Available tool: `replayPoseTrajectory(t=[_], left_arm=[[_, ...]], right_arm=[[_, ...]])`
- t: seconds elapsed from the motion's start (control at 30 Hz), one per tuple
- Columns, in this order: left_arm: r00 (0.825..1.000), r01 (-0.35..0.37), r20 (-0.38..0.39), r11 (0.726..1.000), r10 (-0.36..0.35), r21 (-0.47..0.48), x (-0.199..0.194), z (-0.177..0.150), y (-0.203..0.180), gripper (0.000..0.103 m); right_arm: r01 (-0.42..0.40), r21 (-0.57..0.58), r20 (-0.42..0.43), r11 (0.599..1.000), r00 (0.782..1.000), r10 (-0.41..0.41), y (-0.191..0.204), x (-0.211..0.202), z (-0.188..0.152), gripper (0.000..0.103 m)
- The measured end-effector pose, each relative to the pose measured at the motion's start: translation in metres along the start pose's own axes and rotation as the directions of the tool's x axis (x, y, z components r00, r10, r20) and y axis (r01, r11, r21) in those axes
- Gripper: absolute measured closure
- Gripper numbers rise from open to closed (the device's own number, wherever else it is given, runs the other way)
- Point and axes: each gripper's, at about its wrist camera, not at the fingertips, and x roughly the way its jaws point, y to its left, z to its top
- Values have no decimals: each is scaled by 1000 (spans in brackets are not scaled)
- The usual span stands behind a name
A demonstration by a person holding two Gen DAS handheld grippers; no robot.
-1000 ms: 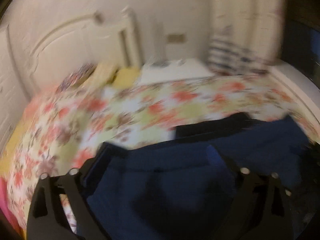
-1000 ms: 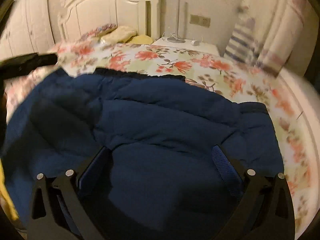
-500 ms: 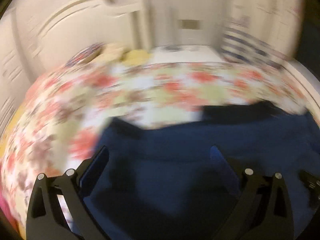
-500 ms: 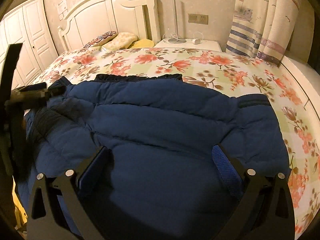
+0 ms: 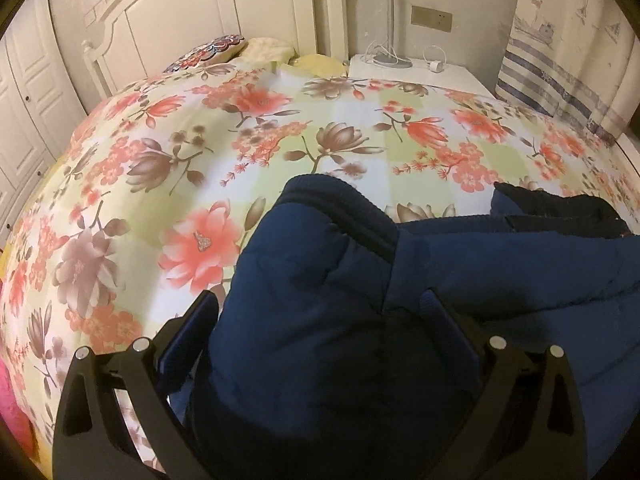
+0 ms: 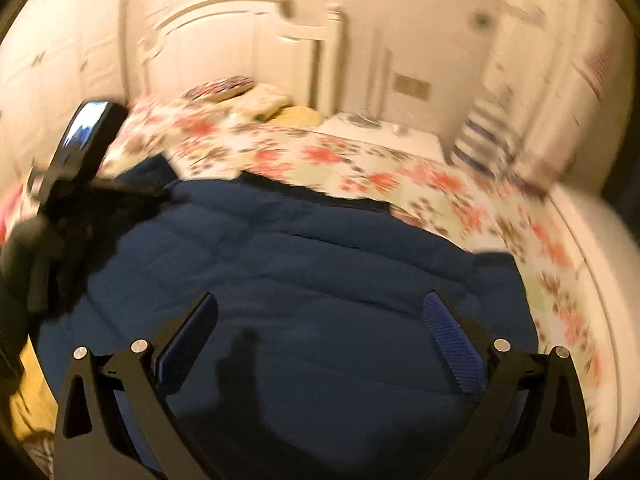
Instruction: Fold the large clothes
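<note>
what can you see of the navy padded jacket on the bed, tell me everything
The navy padded jacket looks like quilted, puffy fabric with stitched channels and darker ribbed trim at its edges. It lies spread across the floral bedspread, rumpled rather than flat, with one bulging fold at its left end. The left tongs stand open around that fold; whether the pads touch it is unclear. In the blurred right view, the right tongs hang open over its broad middle.

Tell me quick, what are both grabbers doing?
Left gripper: open, blue jacket bulging between its fingers.
Right gripper: open, holding nothing, above the jacket.
</note>
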Motion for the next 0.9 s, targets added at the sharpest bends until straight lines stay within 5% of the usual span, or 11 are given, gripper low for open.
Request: replayPoseTrajectory(t=[0.17, 0.23, 0.43, 0.5, 0.7, 0.8, 0.9], left_arm=[[1000, 11, 8, 1000, -11, -7, 3, 2, 8, 3], [1000, 12, 5, 1000, -12, -7, 3, 2, 8, 3], [1000, 13, 4, 1000, -13, -7, 2, 1, 6, 3], [1000, 10, 6, 1000, -9, -5, 3, 2, 6, 3], [998, -47, 46, 999, 47, 6, -22, 0, 0, 4], [991, 96, 97, 995, -94, -19, -63, -8, -12, 5], [955, 202, 201, 974, -219, 102, -118, -34, -62, 3]], right_arm=[[-12, -92, -93, 996, 996, 3, 28, 34, -12, 4], [-24, -58, -95, 998, 995, 19, 12, 27, -9, 4], [166, 232, -78, 959, 985, -152, -90, 5, -32, 4], [77, 343, -94, 936, 994, -47, -116, 17, -44, 4], [109, 296, -122, 949, 990, -76, -105, 27, -44, 4], [78, 325, -120, 943, 992, -40, -111, 30, -48, 4], [85, 318, -124, 944, 991, -47, -112, 30, -49, 4]])
